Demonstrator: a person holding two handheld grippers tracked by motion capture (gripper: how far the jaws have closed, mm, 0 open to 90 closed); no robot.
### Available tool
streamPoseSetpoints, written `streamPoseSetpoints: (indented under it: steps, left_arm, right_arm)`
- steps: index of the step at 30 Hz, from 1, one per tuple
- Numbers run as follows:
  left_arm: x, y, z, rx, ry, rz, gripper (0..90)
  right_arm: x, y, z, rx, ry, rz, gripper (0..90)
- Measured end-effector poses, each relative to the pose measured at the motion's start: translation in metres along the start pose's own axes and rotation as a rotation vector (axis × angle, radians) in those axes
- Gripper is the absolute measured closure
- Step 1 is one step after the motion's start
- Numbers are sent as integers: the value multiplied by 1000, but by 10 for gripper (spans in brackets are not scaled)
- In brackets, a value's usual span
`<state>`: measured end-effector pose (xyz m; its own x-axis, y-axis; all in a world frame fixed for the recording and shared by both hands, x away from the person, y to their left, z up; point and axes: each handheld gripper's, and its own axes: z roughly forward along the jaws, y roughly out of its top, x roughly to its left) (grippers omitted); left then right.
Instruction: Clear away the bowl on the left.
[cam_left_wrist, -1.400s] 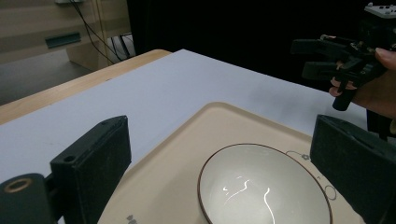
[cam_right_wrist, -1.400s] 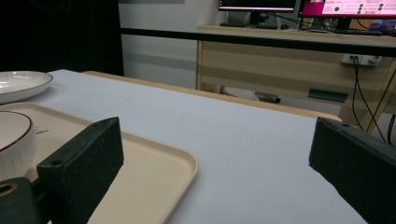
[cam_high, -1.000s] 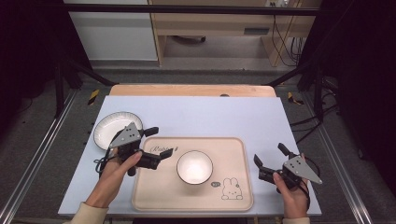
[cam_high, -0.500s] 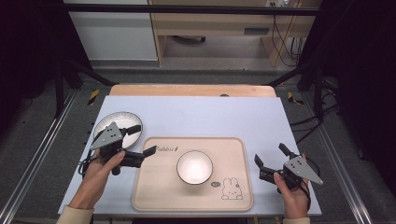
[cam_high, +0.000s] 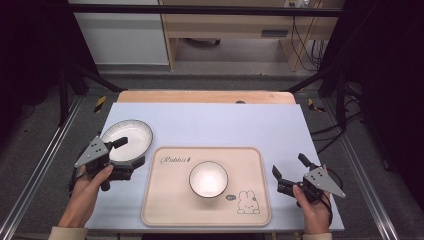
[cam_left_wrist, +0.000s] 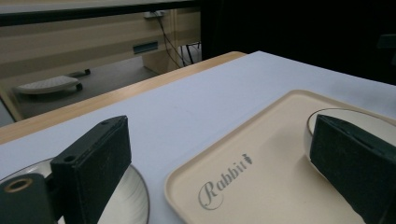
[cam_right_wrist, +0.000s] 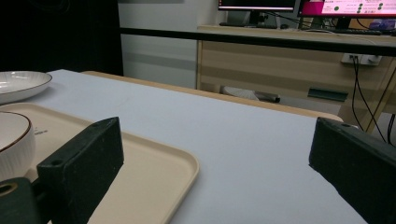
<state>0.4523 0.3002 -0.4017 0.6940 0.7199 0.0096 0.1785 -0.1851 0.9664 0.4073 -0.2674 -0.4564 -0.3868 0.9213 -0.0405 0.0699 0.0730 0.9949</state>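
- The plate (cam_high: 127, 138) lies flat on the tabletop (cam_high: 225, 125), at the left side, just beside the far left corner of the tray (cam_high: 165, 200). It is round, so it has no long axis and points no way; its open face looks straight up.
- The plate is white and shallow, with a thin dark line round the rim and a broad, slightly raised border; in the left gripper view its near edge (cam_left_wrist: 135, 196) shows pale and glossy.
- The left gripper (cam_high: 131, 152) hangs at the near side of the plate with its jaws spread wide and nothing between them. One jaw stands over the plate's near rim and the other just off the rim, near the tray's left edge. I cannot tell whether either jaw touches the plate.
- The tray is beige, with rounded corners, its long axis running left to right. It bears the script word "Rabbit" at its far left and a small rabbit drawing at its near right.
- A white bowl (cam_high: 208, 179) with a dark rim and ribbed sides sits upright in the middle of the tray.
- The right gripper (cam_high: 291, 171) is held over the near right part of the tabletop, just off the tray's right edge, jaws wide apart and empty.
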Motion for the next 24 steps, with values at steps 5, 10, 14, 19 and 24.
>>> streamPoseSetpoints:
  steps: [5,10,14,19,24]
  left_arm:
    - [13,-18,-4,24,30,-11,52]
    - [22,-32,-8,37,44,-28,52]
    - [23,-39,-9,55,49,-19,53]
    - [20,-49,-8,87,46,-21,53]
    - [18,-59,-8,126,44,-19,53]
  right_arm:
    - [0,0,0,-1,1,0,32]
    - [0,0,0,2,4,-8,33]
    - [1,0,1,-1,8,-4,33]
    - [1,-1,1,8,12,1,32]
    - [1,-1,1,7,15,1,32]
